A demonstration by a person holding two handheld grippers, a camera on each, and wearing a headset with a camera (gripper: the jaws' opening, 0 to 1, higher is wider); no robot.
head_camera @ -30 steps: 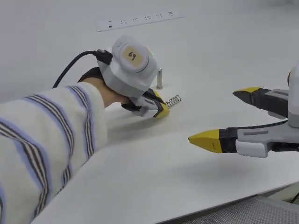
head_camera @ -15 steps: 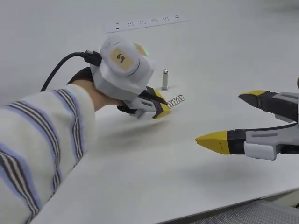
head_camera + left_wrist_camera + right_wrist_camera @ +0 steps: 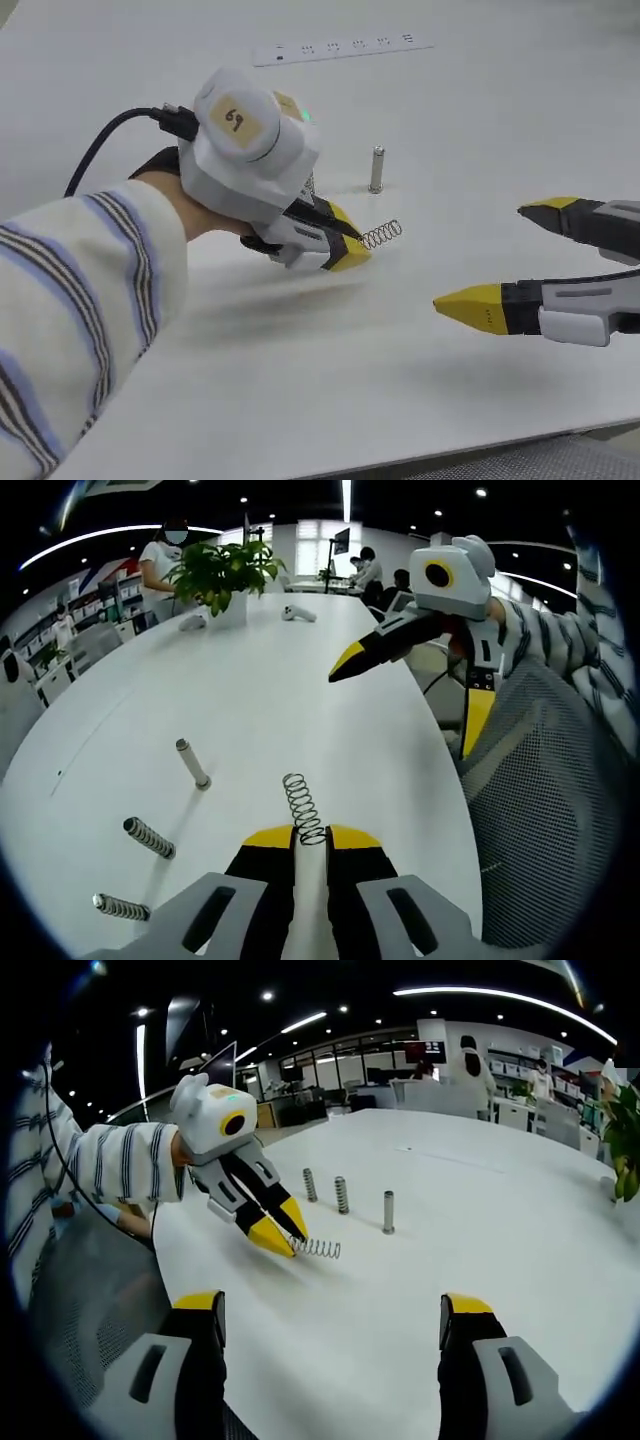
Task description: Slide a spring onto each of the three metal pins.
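Left gripper [image 3: 352, 256] pinching 1 end of spring [image 3: 382, 234], right gripper [image 3: 480, 255] spread, cut off at 3 o'clock, white table [image 3: 300, 385], open office.

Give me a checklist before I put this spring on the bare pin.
1. Grip: left tool shut on one end of the coiled silver metal spring: ok.
2. Target: short upright silver metal pin bare: ok.
3. Alignment: spring lies near level, pin off to its side: not ok.
4. Other work: two other metal pins wearing springs: ok.
5. Clearance: right tool open, apart from the pin: ok.
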